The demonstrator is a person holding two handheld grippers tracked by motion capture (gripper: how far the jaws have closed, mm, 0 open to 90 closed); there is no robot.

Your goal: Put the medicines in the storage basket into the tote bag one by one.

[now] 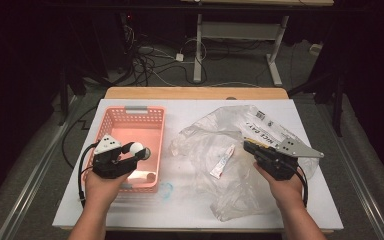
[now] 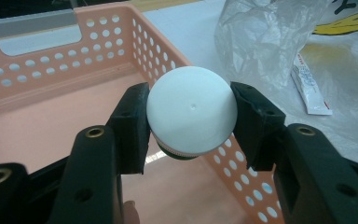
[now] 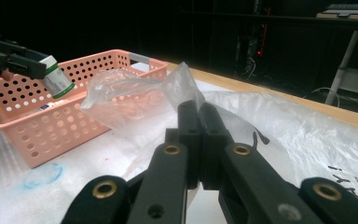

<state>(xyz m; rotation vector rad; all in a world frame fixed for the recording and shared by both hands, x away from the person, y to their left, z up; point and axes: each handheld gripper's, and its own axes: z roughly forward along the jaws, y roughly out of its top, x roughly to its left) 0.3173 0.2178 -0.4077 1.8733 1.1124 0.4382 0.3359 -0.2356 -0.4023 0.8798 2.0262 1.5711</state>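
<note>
A small white bottle (image 2: 192, 112) with a green band at its base hangs above the pink perforated basket (image 1: 130, 117), near its right wall. My left gripper (image 1: 138, 152) is shut on it, one jaw on each side of the rounded white top. The same bottle (image 3: 56, 77) appears far left in the right gripper view. A crumpled clear plastic bag (image 1: 215, 137) with printed lettering lies on the right half of the table. My right gripper (image 3: 199, 112) is shut on a raised fold of that bag (image 3: 135, 91). A small white and red tube (image 1: 223, 162) lies at the bag, left of the right gripper (image 1: 248, 146).
The white table top (image 1: 180, 210) carries a faint blue smudge (image 1: 165, 190) beside the basket's near right corner. The basket has a grey handle (image 1: 136, 108) on its far rim. Desk legs and cables stand on the dark floor beyond the table.
</note>
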